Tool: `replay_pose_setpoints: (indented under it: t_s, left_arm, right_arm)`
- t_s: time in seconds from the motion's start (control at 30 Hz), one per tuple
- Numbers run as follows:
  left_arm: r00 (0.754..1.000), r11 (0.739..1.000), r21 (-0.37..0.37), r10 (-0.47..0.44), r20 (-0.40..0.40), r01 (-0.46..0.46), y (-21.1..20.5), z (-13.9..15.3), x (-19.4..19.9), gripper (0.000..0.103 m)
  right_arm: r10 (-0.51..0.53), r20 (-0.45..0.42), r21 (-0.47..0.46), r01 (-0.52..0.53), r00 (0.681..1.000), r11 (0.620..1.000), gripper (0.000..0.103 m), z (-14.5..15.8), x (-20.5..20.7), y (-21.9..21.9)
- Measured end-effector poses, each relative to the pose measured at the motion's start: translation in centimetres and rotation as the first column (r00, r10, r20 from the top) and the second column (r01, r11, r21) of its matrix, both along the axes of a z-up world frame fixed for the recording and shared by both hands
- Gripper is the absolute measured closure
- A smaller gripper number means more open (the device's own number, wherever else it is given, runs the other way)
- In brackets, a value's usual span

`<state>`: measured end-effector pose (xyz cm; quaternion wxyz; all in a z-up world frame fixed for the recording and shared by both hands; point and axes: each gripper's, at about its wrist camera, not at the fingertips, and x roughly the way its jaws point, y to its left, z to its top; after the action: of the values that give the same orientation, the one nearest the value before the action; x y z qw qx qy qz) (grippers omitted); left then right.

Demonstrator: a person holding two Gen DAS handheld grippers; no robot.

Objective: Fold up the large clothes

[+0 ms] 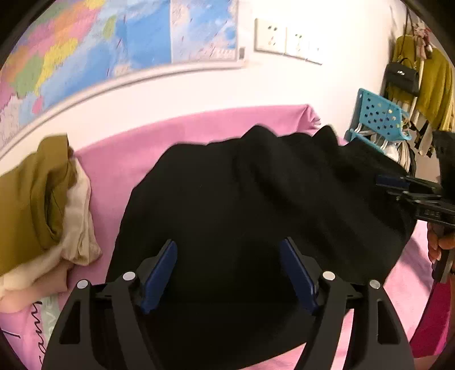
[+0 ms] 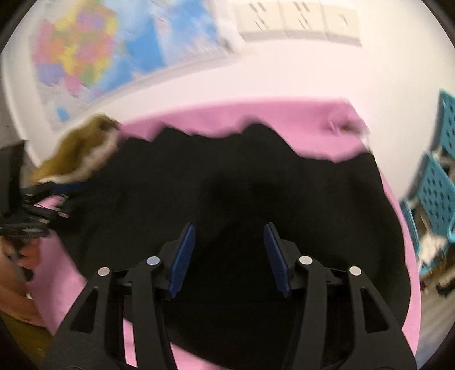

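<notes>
Left wrist view: a matte black garment [image 1: 256, 193], soft and rumpled into long ridges, lies spread on the smooth pink sheet [image 1: 119, 159]. The left gripper [image 1: 229, 273] hangs over its near edge, ribbed blue fingers [image 1: 159, 273] apart, nothing between them. The right gripper [image 2: 229, 256] hangs likewise, fingers apart over dark cloth. A crumpled mustard and cream pile [image 1: 37, 205] sits at the left

Even, bright indoor light; white wall [image 1: 327, 85] nearly washed out. My right view is smeared by motion blur, map [image 2: 113, 48] and sockets [image 2: 298, 22] unreadable; left view sharper. Black cloth [image 1: 256, 193] shows almost no detail. Fisheye bends edges; corners dark.
</notes>
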<state>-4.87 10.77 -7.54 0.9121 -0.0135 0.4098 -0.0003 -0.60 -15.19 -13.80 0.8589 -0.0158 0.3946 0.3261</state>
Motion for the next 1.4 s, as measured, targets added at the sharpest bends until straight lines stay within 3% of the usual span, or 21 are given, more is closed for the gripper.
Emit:
replay_pose_setpoints:
  t_s: [0.13, 0.3, 0.4, 0.47, 0.53, 0.63, 0.8, 0.9, 1.0, 1.1, 1.13, 1.17, 1.3, 1.4]
  left_arm:
    - [0.999, 0.998, -0.060, 0.022, -0.035, -0.024, 1.2, -1.8, 0.8, 0.031]
    - [0.999, 0.996, -0.083, 0.029, 0.013, -0.028, 1.7, 0.0, -0.4, 0.031]
    - [0.998, 0.992, -0.115, 0.054, 0.039, -0.049, 3.0, 0.8, -1.6, 0.030]
    - [0.996, 0.993, -0.091, 0.082, 0.017, -0.080, 3.7, 0.2, -1.9, 0.030]
    - [0.995, 0.991, -0.090, 0.097, -0.032, -0.100, 4.2, -1.1, -1.6, 0.030]
    - [0.992, 0.987, -0.108, 0.113, -0.052, -0.118, 4.5, -2.6, -1.3, 0.028]
    - [0.990, 0.986, -0.086, 0.137, -0.034, -0.140, 4.4, -1.9, -1.9, 0.028]
    - [0.988, 0.983, -0.102, 0.154, -0.016, -0.155, 4.8, -1.2, -2.7, 0.028]
    - [0.986, 0.977, -0.134, 0.168, -0.015, -0.168, 5.2, -0.6, -3.3, 0.028]
    - [0.986, 0.975, -0.142, 0.169, -0.007, -0.169, 5.5, -0.1, -4.5, 0.023]
    - [0.986, 0.975, -0.145, 0.169, -0.007, -0.169, 5.5, -0.1, -4.7, 0.021]
    - [0.985, 0.974, -0.148, 0.173, -0.007, -0.172, 5.5, 0.1, -5.1, 0.020]
    - [0.984, 0.966, -0.190, 0.178, -0.004, -0.175, 5.9, 0.4, -6.8, 0.019]
    - [0.983, 0.962, -0.208, 0.182, -0.003, -0.179, 6.1, 0.5, -8.1, 0.018]
  right_arm:
    - [0.010, -0.014, 0.015, -0.010, 1.000, 1.000, 0.058, -1.2, 0.6, -0.4]
    - [-0.048, 0.034, 0.094, 0.045, 0.998, 0.995, 0.056, 1.6, -0.1, -3.7]
    - [-0.127, 0.032, 0.056, 0.125, 0.991, 0.991, 0.056, 1.1, 0.3, -5.9]
    - [-0.161, -0.014, 0.043, 0.161, 0.987, 0.986, 0.065, -0.4, 1.1, -6.9]
    - [-0.146, 0.001, -0.021, 0.146, 0.989, 0.989, 0.067, -2.0, 1.5, -6.5]
    - [-0.164, -0.004, -0.007, 0.164, 0.987, 0.987, 0.062, -1.8, 1.4, -6.2]
    - [-0.137, 0.051, -0.002, 0.137, 0.989, 0.991, 0.055, 0.4, -0.4, -5.3]
    - [-0.075, 0.124, 0.022, 0.073, 0.989, 0.997, 0.050, 2.8, -2.5, -3.9]
    - [0.060, 0.181, 0.015, -0.064, 0.982, 0.998, 0.041, 4.2, -5.1, -1.0]
    - [0.230, 0.220, -0.003, -0.235, 0.948, 0.972, 0.035, 4.8, -7.9, 2.5]
    - [0.266, 0.229, -0.013, -0.270, 0.936, 0.963, 0.027, 4.8, -8.4, 3.3]
    - [0.305, 0.250, -0.043, -0.304, 0.919, 0.952, 0.021, 4.6, -9.3, 4.5]
    - [0.417, 0.278, -0.174, -0.382, 0.865, 0.908, 0.019, 3.1, -11.8, 8.1]
    - [0.467, 0.270, -0.248, -0.408, 0.842, 0.879, 0.018, 1.7, -13.1, 9.7]
